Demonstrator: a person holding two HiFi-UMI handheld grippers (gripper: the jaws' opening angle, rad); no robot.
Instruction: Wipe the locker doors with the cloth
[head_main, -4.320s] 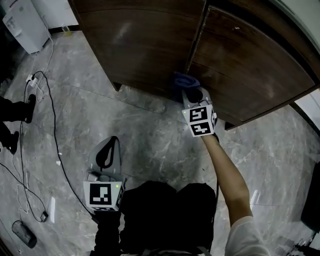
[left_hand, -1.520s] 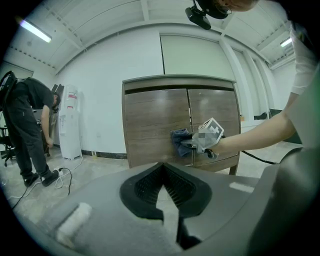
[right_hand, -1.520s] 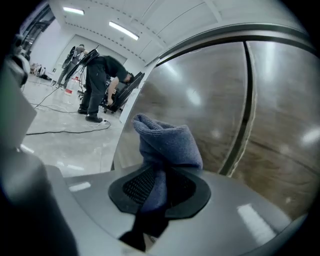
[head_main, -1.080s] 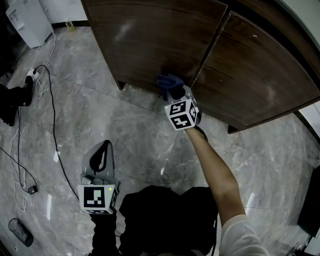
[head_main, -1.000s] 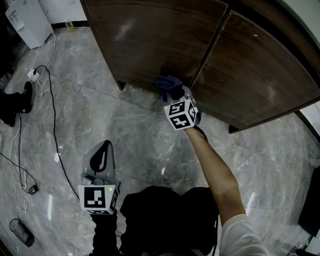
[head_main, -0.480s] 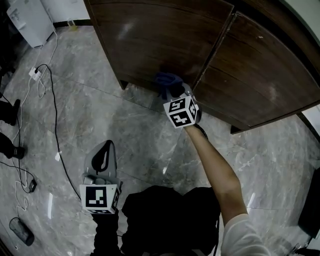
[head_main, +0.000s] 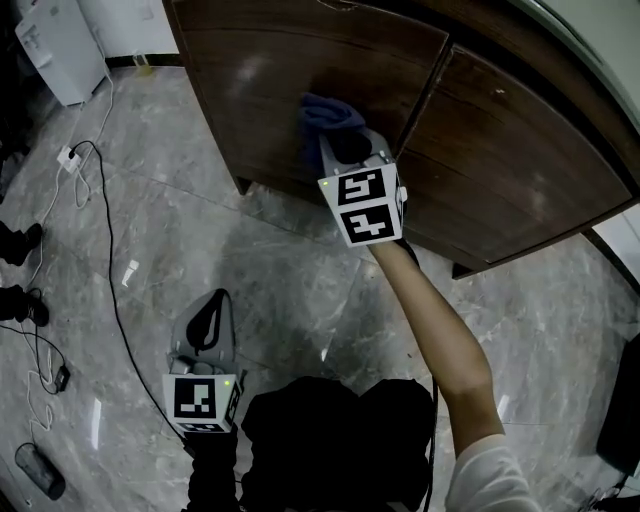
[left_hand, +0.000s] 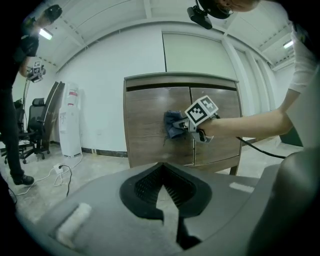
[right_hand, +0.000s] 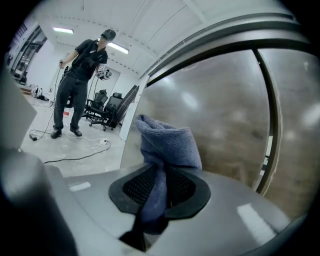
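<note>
The right gripper (right_hand: 159, 189) has its jaws squeezed on the blue cloth (right_hand: 169, 142) and holds it against the left locker door (head_main: 250, 70), near the crack beside the right door (head_main: 510, 150), likely to rub it clean, while the left gripper (left_hand: 162, 189) hangs low, closed and empty, and a floor cable (head_main: 108, 250) lies well clear

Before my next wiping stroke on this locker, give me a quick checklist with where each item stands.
1. Cloth held in right gripper: ok, fingers shut on it.
2. Cloth against left door: ok, it looks pressed on beside the seam.
3. Both doors closed: ok, right door looks flush too.
4. Left gripper clear of the locker: ok, shut, empty, held low.
5. Floor cable clear of feet: cannot tell.
</note>
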